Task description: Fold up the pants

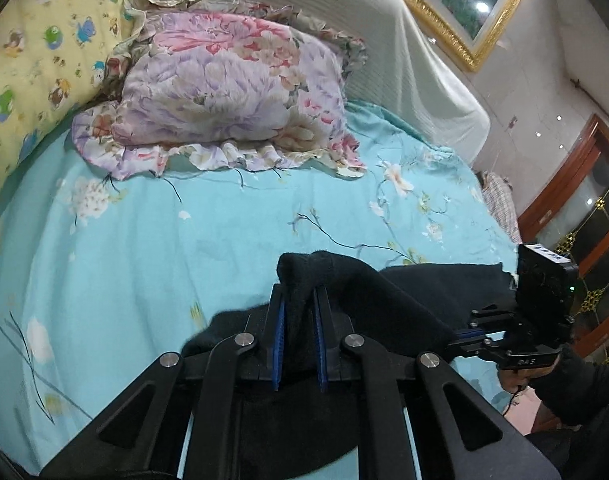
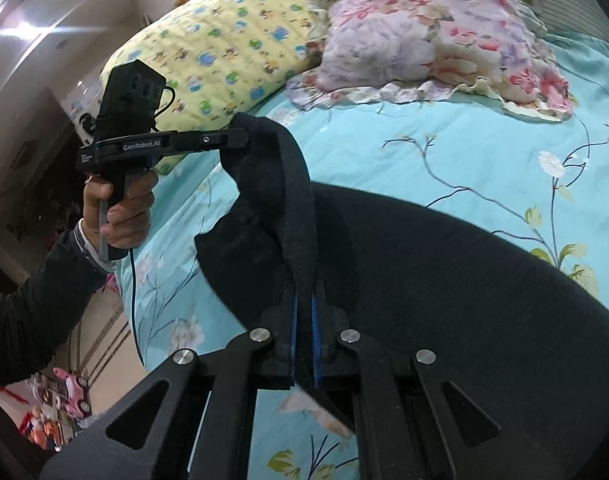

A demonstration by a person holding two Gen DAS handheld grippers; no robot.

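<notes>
Black cloth fills both pairs of fingers: the left gripper (image 1: pixel 298 312) and the right gripper (image 2: pixel 304 320) each clamp a lifted edge of the pants (image 2: pixel 444 264).

Between the two grips the edge hangs raised above the bed sheet (image 1: pixel 184 232), while the rest of the dark pants lies flat on the sheet to the right. I judge the fold as begun but not laid down: the held edge must yet be carried over and smoothed. Open sheet stretches ahead toward the flowered pillow (image 1: pixel 232 92) and the yellow pillow (image 2: pixel 224 52), well apart from the cloth, so room is ample; the bed's edge is close on both sides.
</notes>
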